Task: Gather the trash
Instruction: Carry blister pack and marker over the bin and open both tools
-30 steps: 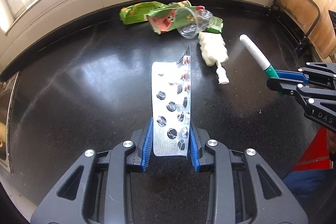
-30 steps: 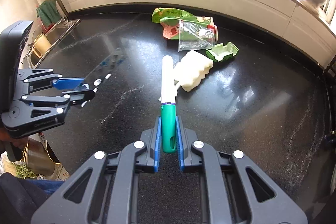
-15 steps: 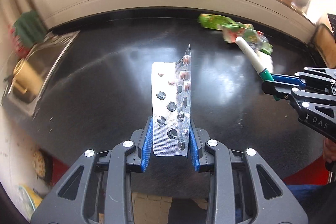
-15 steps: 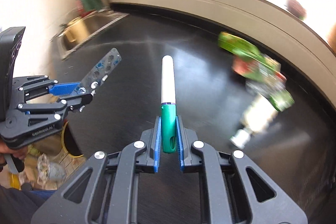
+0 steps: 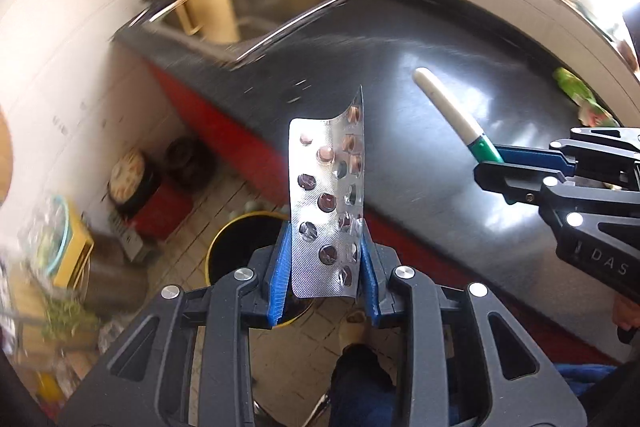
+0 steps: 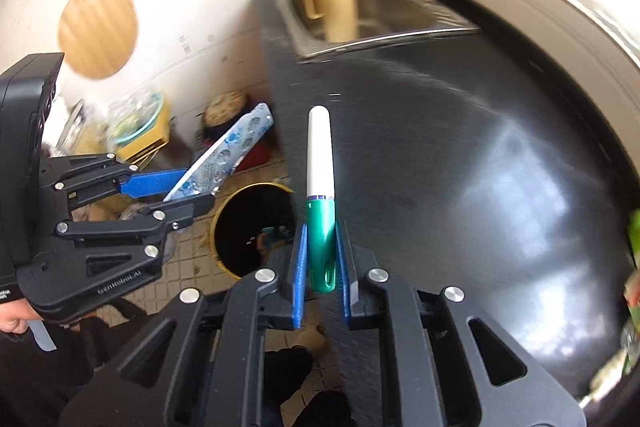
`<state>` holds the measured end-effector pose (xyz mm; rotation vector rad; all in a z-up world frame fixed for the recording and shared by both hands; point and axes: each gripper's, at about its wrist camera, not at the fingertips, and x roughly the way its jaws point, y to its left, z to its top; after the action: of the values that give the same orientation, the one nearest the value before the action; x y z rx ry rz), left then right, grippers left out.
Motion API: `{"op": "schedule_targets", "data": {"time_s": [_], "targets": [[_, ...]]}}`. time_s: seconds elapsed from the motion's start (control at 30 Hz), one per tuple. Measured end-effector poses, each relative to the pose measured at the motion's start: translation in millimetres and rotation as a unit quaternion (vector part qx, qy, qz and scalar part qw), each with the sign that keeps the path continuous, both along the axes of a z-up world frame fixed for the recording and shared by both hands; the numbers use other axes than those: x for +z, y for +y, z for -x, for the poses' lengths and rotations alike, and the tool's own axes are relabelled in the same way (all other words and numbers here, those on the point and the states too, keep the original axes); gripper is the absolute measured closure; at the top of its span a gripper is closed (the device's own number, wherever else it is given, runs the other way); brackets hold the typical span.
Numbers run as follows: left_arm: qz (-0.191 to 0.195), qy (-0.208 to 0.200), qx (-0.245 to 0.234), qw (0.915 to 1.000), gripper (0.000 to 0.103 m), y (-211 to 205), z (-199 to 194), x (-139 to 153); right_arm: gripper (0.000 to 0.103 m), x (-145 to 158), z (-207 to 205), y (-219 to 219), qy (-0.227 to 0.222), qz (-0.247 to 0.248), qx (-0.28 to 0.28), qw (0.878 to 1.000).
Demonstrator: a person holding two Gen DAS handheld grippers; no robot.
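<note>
Home kitchen — sink (image 5: 276, 7), countertop (image 6: 460, 147)

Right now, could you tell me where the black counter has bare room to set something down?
The glossy black stone counter is bare from the steel sink across to the green wrappers at its far right. The tiled floor left of the yellow-rimmed bin is crowded with containers.

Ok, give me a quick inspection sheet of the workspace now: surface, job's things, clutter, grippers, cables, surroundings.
Surface: black countertop, glossy, bare where visible.
Job's things: blister pack in left gripper; green-and-white marker in right gripper; yellow-rimmed bin on the floor below, near both.
Clutter: green wrappers at the countertop's far edge, blurred.
Grippers: both shut on their items, held above the floor beside the counter.
Cables: nothing seen.
Surroundings: steel sink holding a gold jug; tiled floor; round wooden board on the wall.
</note>
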<state>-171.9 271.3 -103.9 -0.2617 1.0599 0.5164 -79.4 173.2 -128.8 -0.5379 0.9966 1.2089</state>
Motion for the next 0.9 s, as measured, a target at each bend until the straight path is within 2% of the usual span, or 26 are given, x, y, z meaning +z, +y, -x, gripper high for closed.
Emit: {"op": "schedule_targets", "data": {"time_s": [0.2,0.43,0.6,0.9], "targets": [[0.023,0.017,0.069,0.9972,0.073,38.6,47.1,-31.0,0.089,-33.9,44.2,69.8,0.036,0.027,0.061,0.997],[0.069,0.023,0.116,0.9906,0.073,80.2,83.5,-84.7,0.089,-75.6,67.2,120.3,0.056,0.07,0.08,0.993],[0.09,0.031,0.137,0.986,0.073,103.8,90.5,-117.1,0.089,-101.9,69.5,148.4,0.052,0.098,0.083,0.99],[0.103,0.039,0.142,0.9837,0.073,119.0,86.4,-140.1,0.089,-123.4,65.2,172.0,0.052,0.123,0.078,0.988]]}}
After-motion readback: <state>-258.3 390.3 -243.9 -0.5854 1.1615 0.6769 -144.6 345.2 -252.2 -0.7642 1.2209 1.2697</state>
